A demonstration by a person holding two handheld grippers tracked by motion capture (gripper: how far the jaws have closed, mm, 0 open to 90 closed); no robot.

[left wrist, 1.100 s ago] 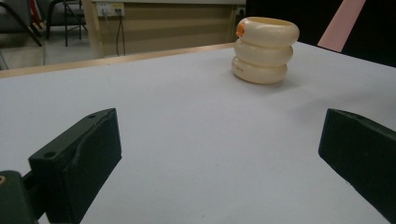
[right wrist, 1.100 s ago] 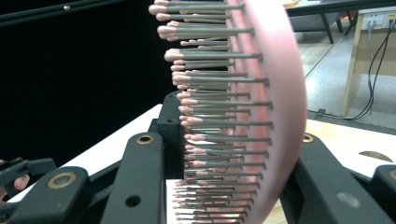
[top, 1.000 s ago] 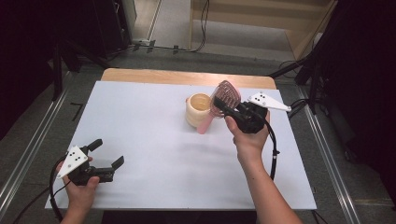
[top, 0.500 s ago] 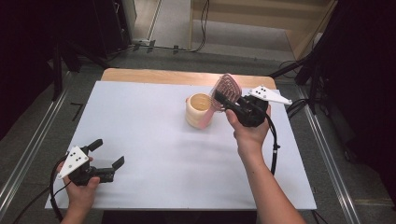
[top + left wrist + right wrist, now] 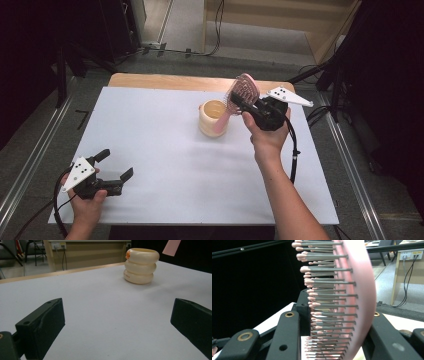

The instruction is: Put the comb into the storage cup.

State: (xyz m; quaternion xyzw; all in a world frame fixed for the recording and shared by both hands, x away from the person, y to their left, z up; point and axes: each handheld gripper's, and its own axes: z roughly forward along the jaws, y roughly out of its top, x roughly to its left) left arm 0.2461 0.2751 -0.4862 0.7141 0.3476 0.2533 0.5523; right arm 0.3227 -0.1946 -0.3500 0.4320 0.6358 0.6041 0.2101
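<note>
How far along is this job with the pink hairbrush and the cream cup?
Done: the right tool is clamped on the head of the pink hairbrush, lifted off the table. In hand: the brush hangs tilted, its handle pointing down at the cream cup; whether it is entering or leaving the cup I cannot tell. Left: finishing that move. The left tool waits open near the white table edge.
</note>
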